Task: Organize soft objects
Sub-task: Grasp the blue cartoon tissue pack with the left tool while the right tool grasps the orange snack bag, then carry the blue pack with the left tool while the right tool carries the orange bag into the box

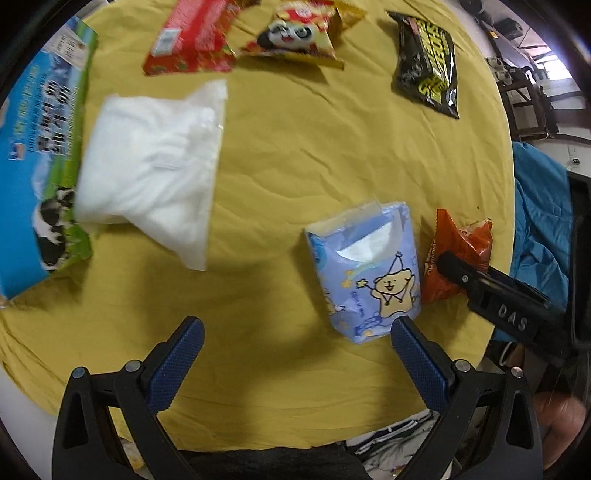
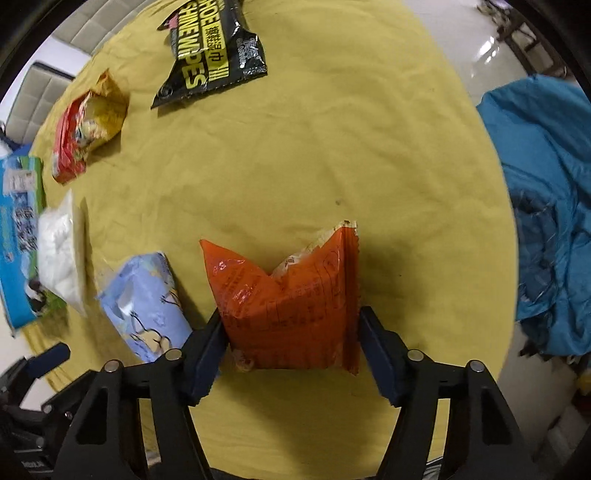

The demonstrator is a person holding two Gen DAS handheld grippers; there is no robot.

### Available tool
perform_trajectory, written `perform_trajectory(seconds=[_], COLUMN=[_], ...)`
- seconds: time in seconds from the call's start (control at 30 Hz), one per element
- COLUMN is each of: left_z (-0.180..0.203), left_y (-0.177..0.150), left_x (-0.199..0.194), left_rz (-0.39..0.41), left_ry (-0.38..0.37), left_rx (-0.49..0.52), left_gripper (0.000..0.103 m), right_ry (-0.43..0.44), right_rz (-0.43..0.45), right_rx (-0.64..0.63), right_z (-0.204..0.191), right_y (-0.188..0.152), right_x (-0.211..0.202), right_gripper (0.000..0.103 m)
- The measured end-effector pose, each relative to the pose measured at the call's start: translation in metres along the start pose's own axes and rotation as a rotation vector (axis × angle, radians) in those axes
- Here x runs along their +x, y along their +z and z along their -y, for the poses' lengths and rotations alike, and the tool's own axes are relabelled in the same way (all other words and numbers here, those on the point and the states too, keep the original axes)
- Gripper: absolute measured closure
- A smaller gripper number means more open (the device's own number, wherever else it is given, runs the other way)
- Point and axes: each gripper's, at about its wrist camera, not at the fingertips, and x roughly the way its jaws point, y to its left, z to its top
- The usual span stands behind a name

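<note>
An orange snack packet (image 2: pixel 291 299) stands on the yellow cloth between the fingers of my right gripper (image 2: pixel 291 332); the jaws are closed against its sides. It also shows in the left wrist view (image 1: pixel 454 258), with the right gripper (image 1: pixel 480 280) on it. A light blue tissue pack with a bear (image 1: pixel 365 269) lies beside it, also in the right wrist view (image 2: pixel 147 306). My left gripper (image 1: pixel 295 332) is open and empty, hovering just before the tissue pack. A white plastic bag (image 1: pixel 147 162) lies to the left.
A blue and green cow-print pack (image 1: pixel 37 155) lies at the left edge. A red packet (image 1: pixel 192 37), a panda snack bag (image 1: pixel 299 33) and a black shoe-wipes pack (image 1: pixel 424 62) lie at the far side. A blue garment (image 2: pixel 546 206) lies right of the table.
</note>
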Motion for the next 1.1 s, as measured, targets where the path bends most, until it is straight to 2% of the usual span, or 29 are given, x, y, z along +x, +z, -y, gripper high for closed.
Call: perform_trajectory(seconds=[0.07,0.23,0.37,0.47,0.6,0.67,0.77,0.83,1.1], left_z=[0.004,0.017,0.029,0.033,0.037,0.042,0.038,0.033,0.010], left_y=[0.002,0.013,0.028,0.032,0.037,0.037,0.027,0.021,0.020], left_x=[0.003,0.021,0.052,0.071,0.090,0.100,0.099,0.098,0.103], left_rz=[-0.017,-0.083,-0.149,-0.167,-0.161,-0.152,-0.117,-0.096,-0.075], left_ry=[-0.016,-0.074,-0.107,-0.084,-0.014,0.036,0.092,0.129,0.134], left_rx=[-0.003,-0.041,-0.079,-0.077,-0.023,0.020,0.086,0.113,0.102], left_gripper=[0.000,0.000,0.000,0.000,0.001,0.013,0.025,0.027,0.027], right_ry=[-0.031,-0.128,-0.087,-0.024,0.021,0.025,0.017,0.018,0.035], right_rz=[0.003,0.031,0.018,0.009,-0.001,-0.004,-0.002,-0.006,-0.024], right_rx=[-0.019,-0.012,0.048,0.105,0.143,0.144,0.137,0.139,0.171], right_z=[0.002,0.021,0.044,0.063,0.078,0.075,0.072,0.064,0.062], right_y=[-0.004,-0.015,-0.014,-0.012,-0.010,-0.007,-0.008,-0.010,-0.008], right_x=[-0.003,-0.010,-0.010,-0.012,-0.009,-0.008,-0.007,-0.008,0.008], right_gripper=[0.040,0.040,0.039,0.036,0.033,0.033,0.032,0.031,0.030])
